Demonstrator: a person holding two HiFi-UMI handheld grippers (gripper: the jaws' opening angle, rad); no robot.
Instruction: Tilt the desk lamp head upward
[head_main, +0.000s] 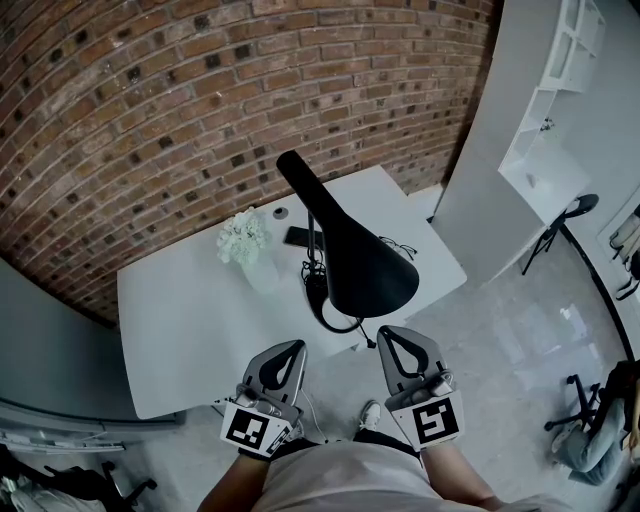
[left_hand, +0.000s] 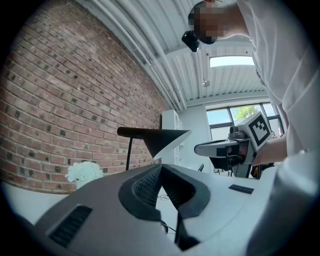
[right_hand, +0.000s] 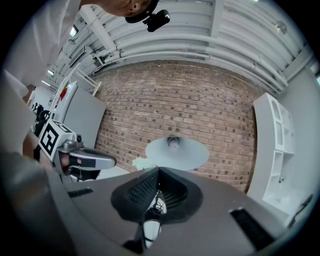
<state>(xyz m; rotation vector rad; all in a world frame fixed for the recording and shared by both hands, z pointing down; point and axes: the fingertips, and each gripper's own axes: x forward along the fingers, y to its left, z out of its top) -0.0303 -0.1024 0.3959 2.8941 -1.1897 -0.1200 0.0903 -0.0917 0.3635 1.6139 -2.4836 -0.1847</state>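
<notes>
— Where do the two tools sit?

— Side by side at the near edge of the white worktop (head_main: 180, 310), both pointing away from the person. The left tool (head_main: 292, 348) has its jaws pressed together tip to tip. The right tool (head_main: 388, 332) is the same, jaws closed on themselves.

— And the lamp head?

— The black lamp head (head_main: 355, 255) hangs ahead of both tools and above them, roughly between their lines. Its wide mouth is the end nearest the tips, and its narrow end runs away toward the brick wall (head_main: 150, 90). It is apart from both tools.

— How does it look from each tool?

— From the left tool it shows side-on, a dark cone on a thin stem, up past the jaw tips. From the right tool the open underside faces back, with the bulb (right_hand: 173, 144) showing in the middle, straight over the closed tips.

— Anything else nearby?

— A bunch of white flowers (head_main: 243, 237) stands beyond the left tool, left of the lamp. A dark phone (head_main: 298, 237) lies just beside them. A looped black cable (head_main: 335, 318) lies under the lamp head, just beyond the tool tips.
</notes>
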